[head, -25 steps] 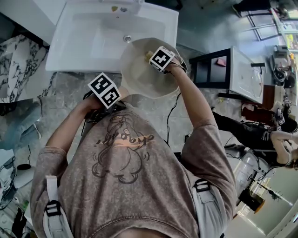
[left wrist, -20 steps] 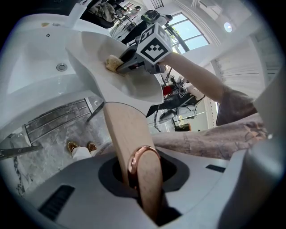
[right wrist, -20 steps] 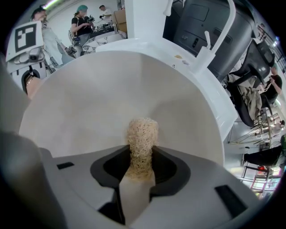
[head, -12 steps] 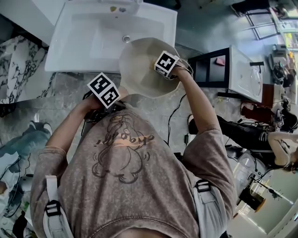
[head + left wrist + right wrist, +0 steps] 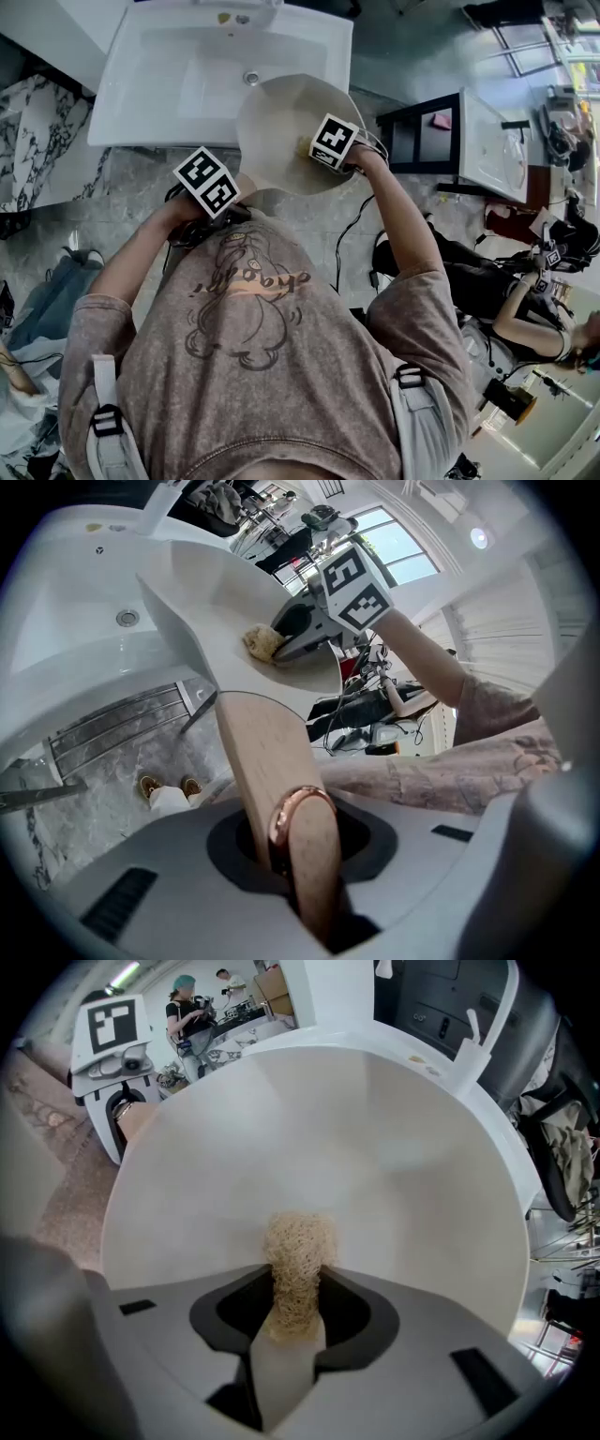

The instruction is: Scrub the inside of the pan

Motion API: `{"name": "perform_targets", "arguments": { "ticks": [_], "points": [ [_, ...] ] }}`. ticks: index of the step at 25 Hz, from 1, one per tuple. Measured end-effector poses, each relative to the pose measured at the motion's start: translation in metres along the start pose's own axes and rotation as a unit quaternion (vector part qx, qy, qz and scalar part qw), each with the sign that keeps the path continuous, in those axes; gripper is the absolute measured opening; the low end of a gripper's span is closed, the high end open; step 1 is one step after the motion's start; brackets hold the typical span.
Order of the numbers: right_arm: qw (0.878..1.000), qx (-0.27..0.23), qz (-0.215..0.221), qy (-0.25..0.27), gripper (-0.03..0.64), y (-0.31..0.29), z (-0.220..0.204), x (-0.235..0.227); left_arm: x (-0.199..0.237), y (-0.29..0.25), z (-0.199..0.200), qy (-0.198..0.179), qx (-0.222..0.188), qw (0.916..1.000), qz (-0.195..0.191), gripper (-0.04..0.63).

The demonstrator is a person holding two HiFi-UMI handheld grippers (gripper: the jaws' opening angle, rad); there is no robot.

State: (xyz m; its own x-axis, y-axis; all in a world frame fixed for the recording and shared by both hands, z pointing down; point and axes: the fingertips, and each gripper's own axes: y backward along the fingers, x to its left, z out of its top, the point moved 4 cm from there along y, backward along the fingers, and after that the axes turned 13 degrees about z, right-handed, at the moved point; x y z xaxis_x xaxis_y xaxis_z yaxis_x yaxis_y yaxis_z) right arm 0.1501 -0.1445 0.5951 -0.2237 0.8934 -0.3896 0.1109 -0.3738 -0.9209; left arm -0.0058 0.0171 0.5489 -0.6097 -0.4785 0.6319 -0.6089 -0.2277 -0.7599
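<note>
Left gripper (image 5: 295, 855) clamped on the pan's wooden handle (image 5: 261, 752); copper ring (image 5: 302, 803) on the handle end sits right at the jaws; handle runs straight ahead and up from them to the pan (image 5: 220, 602); pan tilted, its cream inside facing the right gripper (image 5: 292, 1321). Right gripper jaws closed on a tan mesh scrubber (image 5: 298, 1255); scrubber sticks out ahead of the jaws, tip against the pan's inner wall low down; pan fills the space in front of that gripper. White sink (image 5: 178, 70) beyond the pan, ahead and left of the left gripper.
</note>
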Motion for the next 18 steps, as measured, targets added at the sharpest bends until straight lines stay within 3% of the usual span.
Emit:
{"name": "perform_targets", "arguments": {
  "ticks": [7, 12, 18],
  "points": [
    [0.999, -0.015, 0.03, 0.017, 0.155, -0.009, 0.01, 0.024, 0.0, -0.003, -0.003, -0.006, 0.004, 0.9999, 0.007, 0.077],
    [0.995, -0.069, 0.069, 0.014, 0.155, -0.015, 0.024, 0.044, 0.0, -0.004, -0.003, -0.004, 0.002, 1.0, 0.001, 0.077],
    [0.99, -0.126, 0.07, 0.01, 0.156, -0.014, 0.037, 0.048, 0.002, -0.002, -0.002, -0.01, 0.001, 0.9999, 0.004, 0.077]
  ]
}}
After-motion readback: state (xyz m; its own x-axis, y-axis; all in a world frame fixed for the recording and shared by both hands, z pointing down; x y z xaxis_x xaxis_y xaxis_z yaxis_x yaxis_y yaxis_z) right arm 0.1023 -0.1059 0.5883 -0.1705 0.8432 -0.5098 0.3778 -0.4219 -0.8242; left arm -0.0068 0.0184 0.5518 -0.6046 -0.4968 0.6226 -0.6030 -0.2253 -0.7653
